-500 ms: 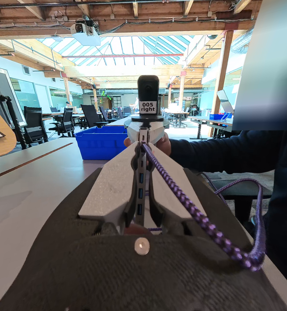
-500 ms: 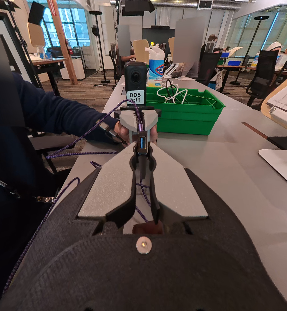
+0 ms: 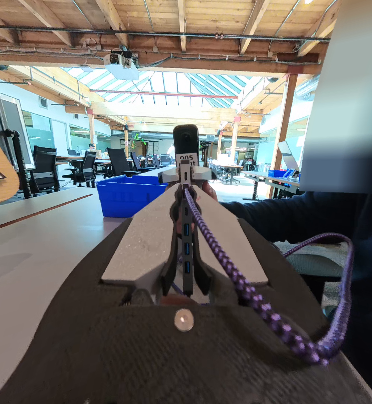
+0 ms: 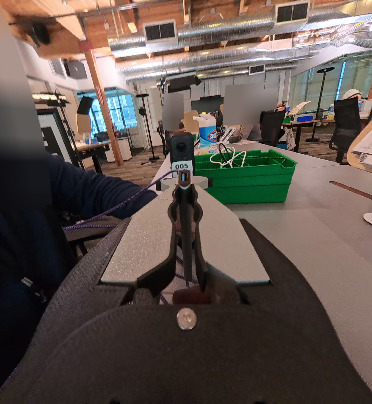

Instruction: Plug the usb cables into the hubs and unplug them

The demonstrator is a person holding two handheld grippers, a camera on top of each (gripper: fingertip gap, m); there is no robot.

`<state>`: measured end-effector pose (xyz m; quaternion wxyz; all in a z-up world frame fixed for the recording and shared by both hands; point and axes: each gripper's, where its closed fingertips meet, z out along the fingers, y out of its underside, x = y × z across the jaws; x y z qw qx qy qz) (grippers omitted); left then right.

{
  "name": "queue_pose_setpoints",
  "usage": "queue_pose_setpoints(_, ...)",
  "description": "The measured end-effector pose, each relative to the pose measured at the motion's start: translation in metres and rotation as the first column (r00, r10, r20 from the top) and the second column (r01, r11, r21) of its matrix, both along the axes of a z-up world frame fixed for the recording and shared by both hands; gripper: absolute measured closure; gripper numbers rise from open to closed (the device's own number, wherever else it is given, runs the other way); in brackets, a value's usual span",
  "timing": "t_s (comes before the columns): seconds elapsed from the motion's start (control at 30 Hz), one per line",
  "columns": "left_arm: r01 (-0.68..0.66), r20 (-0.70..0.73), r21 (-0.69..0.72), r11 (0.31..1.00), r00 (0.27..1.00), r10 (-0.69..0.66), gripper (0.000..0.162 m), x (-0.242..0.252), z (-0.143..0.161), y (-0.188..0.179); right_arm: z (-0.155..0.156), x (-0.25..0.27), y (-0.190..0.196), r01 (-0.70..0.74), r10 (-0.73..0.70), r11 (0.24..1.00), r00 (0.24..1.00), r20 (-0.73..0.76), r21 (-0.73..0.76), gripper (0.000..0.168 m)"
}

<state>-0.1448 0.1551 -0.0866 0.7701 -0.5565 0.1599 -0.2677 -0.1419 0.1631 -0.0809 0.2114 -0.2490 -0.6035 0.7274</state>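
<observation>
Left wrist view showed the left hand-held gripper [image 3: 186, 192] clamped narrow on a slim grey hub [image 3: 187, 251], which lay edge-up between the fingers with its blue ports facing the camera. A purple braided cable [image 3: 235, 269] ran from the fingertips back over the right finger and looped off the worktop [image 3: 38, 236] edge. Straight ahead, tip to tip, sat the right hand-held gripper [image 3: 184, 175], a blue bin [image 3: 132, 196] just behind. Right wrist view had the right hand-held gripper [image 4: 184, 190] pinched on a dark second hub [image 4: 186, 231], its end port poking past the fingertips toward the left hand-held gripper [image 4: 184, 182], a green bin [image 4: 246, 179] beyond on the worktop [image 4: 311, 251].
</observation>
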Motion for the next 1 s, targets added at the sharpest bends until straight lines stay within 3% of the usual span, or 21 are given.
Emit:
queue_pose_setpoints(0.13, -0.009, 0.026, -0.002, 1.0, 1.0, 0.009, 0.159, -0.005, -0.002, 0.002, 0.0, -0.005, 0.002, 0.002, -0.001, 0.997, 1.0, 0.006, -0.076, 0.16)
queue_pose_setpoints(0.43, -0.036, 0.095, 0.006, 0.999, 0.995, 0.036, 0.158, -0.016, 0.001, 0.005, 0.001, -0.024, -0.006, 0.024, -0.022, 0.998, 0.999, 0.037, -0.065, 0.16)
queue_pose_setpoints(0.73, 0.006, 0.349, 0.128, 0.992, 0.936, -0.051, 0.157, -0.037, 0.033, -0.014, 0.036, -0.045, -0.027, 0.001, 0.005, 0.992, 0.999, 0.046, -0.125, 0.16)
queue_pose_setpoints(1.0, 0.01, 0.369, 0.168, 0.986, 0.926, -0.072, 0.157, -0.039, 0.041, -0.022, 0.037, -0.041, -0.027, -0.02, 0.03, 0.989, 0.997, 0.068, -0.146, 0.151)
